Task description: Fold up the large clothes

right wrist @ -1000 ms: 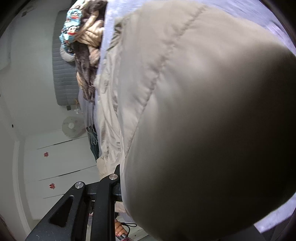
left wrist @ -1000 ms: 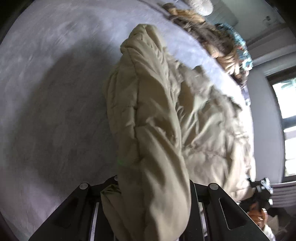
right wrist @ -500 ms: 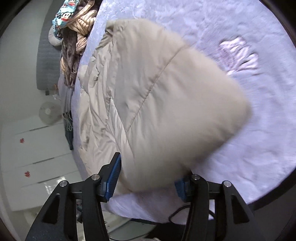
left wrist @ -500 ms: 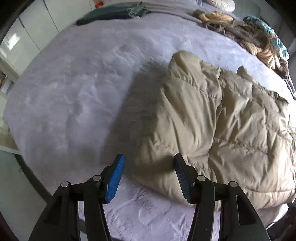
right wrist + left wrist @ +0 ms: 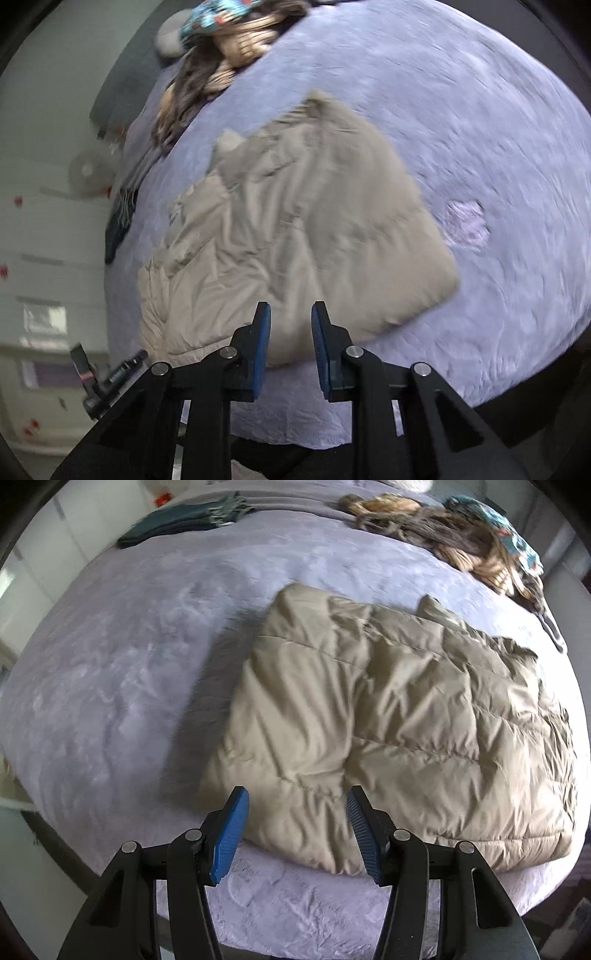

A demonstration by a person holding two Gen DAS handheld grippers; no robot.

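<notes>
Beige puffer jacket (image 5: 388,716) on bed (image 5: 110,664) (right wrist view blurred)

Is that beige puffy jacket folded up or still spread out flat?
Folded. The jacket lies doubled over into a rough rectangle on the bed, one layer overlapping another.

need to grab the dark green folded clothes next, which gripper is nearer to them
Hard to call, left by a narrow guess. The left gripper hangs over the beige jacket, the dark green folded clothes far across the bed. The right gripper sees them far off too, its fingers closing.
</notes>
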